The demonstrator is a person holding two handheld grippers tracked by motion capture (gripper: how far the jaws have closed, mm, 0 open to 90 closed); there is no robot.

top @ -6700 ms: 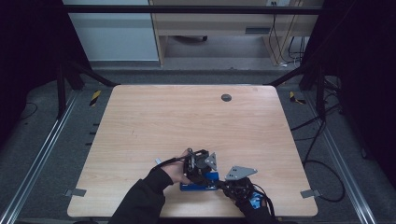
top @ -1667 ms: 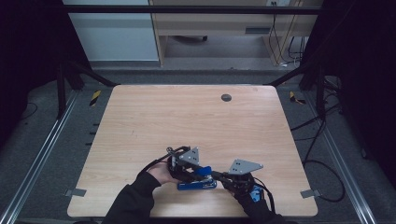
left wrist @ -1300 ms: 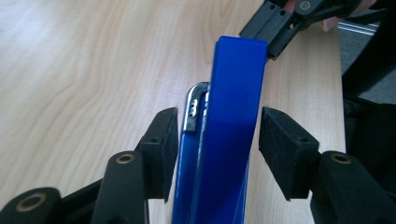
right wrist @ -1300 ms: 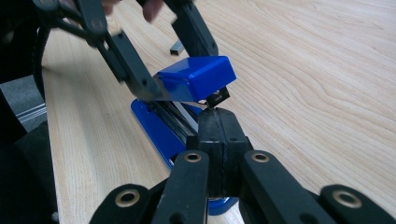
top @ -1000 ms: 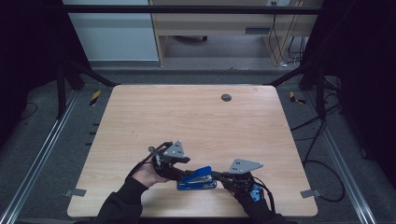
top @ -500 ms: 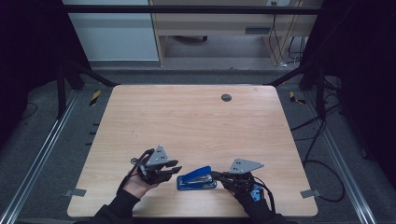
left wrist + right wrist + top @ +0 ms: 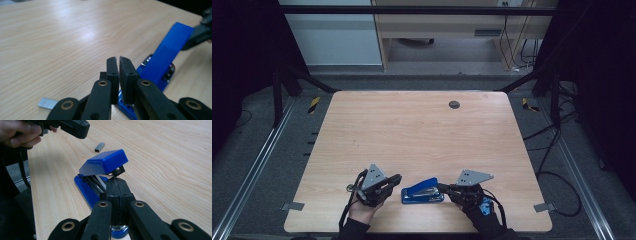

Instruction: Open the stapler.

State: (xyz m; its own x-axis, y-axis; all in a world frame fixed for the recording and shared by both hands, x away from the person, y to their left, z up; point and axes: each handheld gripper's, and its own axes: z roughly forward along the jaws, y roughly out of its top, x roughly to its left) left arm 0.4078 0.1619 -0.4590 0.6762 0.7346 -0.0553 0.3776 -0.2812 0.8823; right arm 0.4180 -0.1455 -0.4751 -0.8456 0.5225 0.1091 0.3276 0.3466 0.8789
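Right now I am working a blue stapler that sits near the front edge of the wooden counter, between my two hands. Its lid is tipped up, exposing the metal channel inside. My right tool has its jaws fully together, tips pushed in at the stapler's hinge end just under the raised lid; I cannot tell whether they pinch anything or only brace it. My left tool is empty, its jaws having just been closing to a thin gap. A small strip of staples lies flat on the counter just beside the left tool, on the side away from the stapler. The stapler's long axis runs roughly left to right, from one tool toward the other. I judge the left hand is the nearer one for picking up that strip.
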